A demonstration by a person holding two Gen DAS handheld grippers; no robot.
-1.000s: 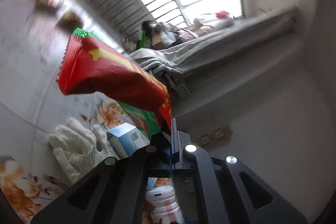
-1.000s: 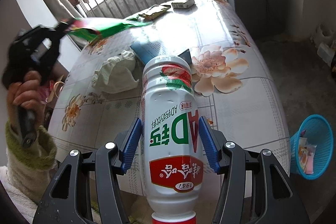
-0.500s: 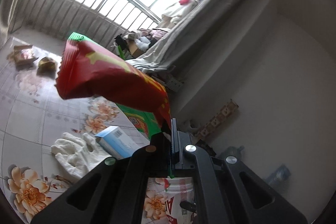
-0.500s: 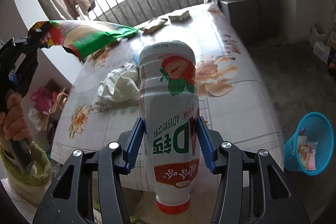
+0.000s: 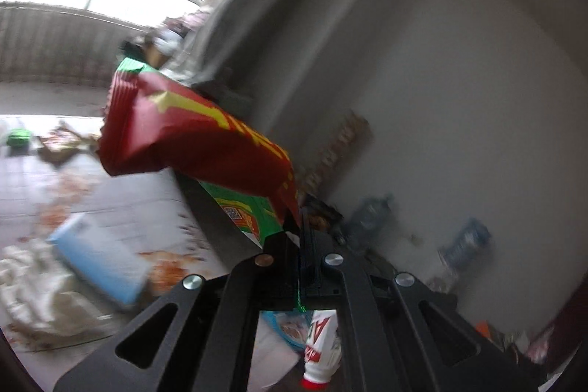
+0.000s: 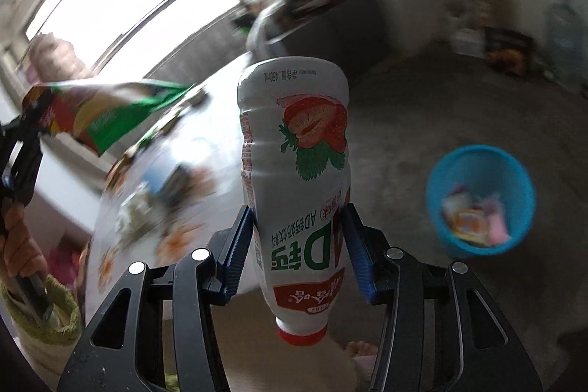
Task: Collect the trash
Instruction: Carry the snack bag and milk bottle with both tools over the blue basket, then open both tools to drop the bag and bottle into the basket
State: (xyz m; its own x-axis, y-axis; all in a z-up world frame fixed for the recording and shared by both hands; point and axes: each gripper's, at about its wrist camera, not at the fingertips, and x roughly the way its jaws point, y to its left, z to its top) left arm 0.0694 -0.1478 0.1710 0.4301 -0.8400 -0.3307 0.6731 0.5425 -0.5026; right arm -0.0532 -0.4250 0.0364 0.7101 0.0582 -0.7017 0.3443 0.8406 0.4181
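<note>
You are carrying two pieces of trash toward the blue basket (image 6: 479, 199).

In the left wrist view, your left gripper (image 5: 299, 226) is pinching the corner of the red and green snack bag (image 5: 194, 135), its jaws pressed fully together on the foil; the bag is hanging forward in the air, and the table (image 5: 154, 204) behind it is still holding a blue box (image 5: 99, 263) and a white cloth (image 5: 33, 285), so more collecting is left. In the right wrist view, your right gripper (image 6: 298, 245) is clamping the white drink bottle (image 6: 297, 186) upside down, cap toward you, pointing down at the floor; the basket, already holding some wrappers, is standing to the right of the bottle, well apart.
</note>
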